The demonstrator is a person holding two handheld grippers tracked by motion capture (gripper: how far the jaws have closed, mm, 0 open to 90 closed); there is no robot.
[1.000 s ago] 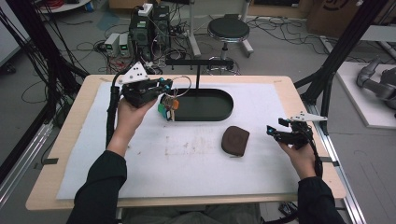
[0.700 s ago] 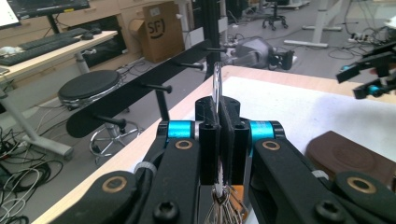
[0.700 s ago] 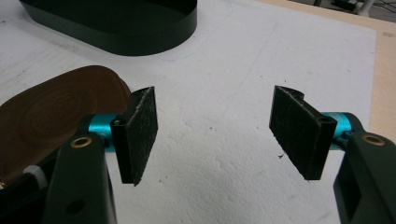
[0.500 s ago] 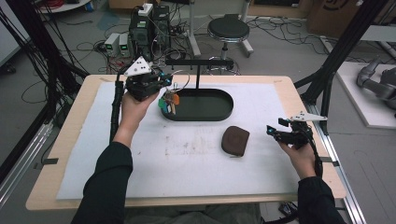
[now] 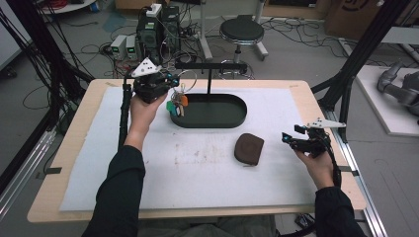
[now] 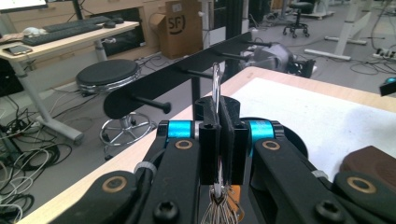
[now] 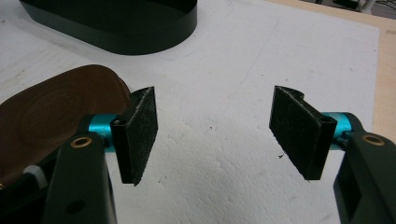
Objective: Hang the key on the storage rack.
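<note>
Left gripper (image 6: pixel 219 140) clamped on key ring (image 6: pixel 216 84), just short of rack peg (image 6: pixel 152 103), centre-left; misalignment knocks ring off. Right gripper (image 7: pixel 215 135) wide open, empty.

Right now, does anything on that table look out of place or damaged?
Nothing broken or spilled. The white mat has faint brownish stains near its middle. The brown pouch lies loose beside the black tray.
</note>
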